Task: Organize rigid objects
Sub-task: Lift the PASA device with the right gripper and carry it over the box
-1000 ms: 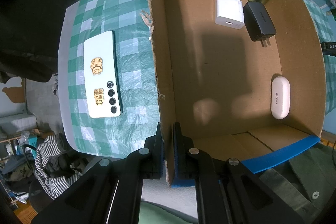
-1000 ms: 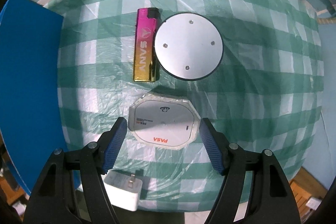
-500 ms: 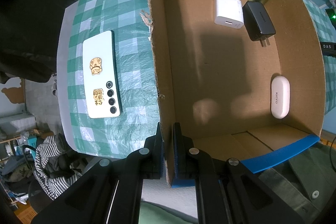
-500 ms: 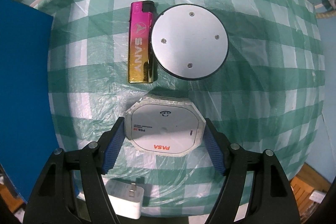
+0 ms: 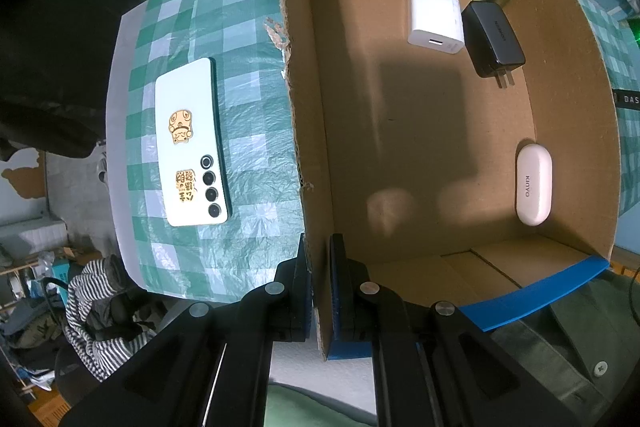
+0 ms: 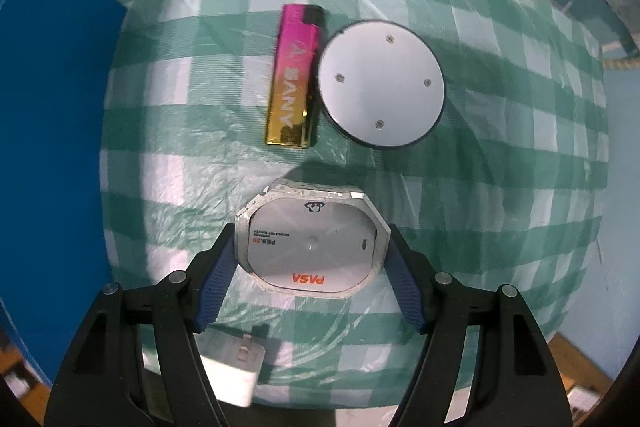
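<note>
Two handheld grippers over a green-checked tablecloth (image 6: 500, 99), left gripper (image 5: 320, 291) clenched on the near wall of an open cardboard box (image 5: 308, 131), right gripper (image 6: 310, 287) with jaws just narrowing, blue pads flanking, seemingly touching, an octagonal white puck (image 6: 312, 247) near the table's front edge.

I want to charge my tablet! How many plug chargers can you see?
3. A white charger and a black charger lie side by side inside the cardboard box. Another white one sits on the checked tablecloth, partly hidden behind the right gripper.
</note>
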A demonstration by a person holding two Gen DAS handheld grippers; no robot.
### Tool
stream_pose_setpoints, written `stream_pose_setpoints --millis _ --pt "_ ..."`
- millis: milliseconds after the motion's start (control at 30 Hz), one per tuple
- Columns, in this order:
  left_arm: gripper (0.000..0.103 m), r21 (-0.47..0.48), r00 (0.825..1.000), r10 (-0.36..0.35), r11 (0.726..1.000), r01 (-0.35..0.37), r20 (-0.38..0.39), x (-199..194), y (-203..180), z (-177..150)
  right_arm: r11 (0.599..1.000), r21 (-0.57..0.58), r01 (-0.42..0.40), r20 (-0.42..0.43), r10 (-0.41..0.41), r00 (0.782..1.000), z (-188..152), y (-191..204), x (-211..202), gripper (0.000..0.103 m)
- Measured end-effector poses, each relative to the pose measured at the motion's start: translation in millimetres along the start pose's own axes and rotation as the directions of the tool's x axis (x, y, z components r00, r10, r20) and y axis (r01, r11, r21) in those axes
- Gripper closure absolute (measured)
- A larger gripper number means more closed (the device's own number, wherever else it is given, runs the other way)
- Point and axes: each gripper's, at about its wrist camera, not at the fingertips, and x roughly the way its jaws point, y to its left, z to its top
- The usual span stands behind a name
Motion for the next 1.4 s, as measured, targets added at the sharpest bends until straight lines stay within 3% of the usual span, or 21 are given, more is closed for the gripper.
stream_pose_setpoints --millis 700,1400 --pt "0.095 0.001 1.000 0.000 1.000 0.000 -0.003 1 1 0 0.964 -0.267 0.012 0.108 0.017 0.994 -10 48 -93 0.032" --pt "0.095 -0.004 1.000 -0.003 1.000 0.003 0.001 -1 2 -1 0.846 -0.533 0.005 0.150 0.088 0.985 2 152 -138 0.032"
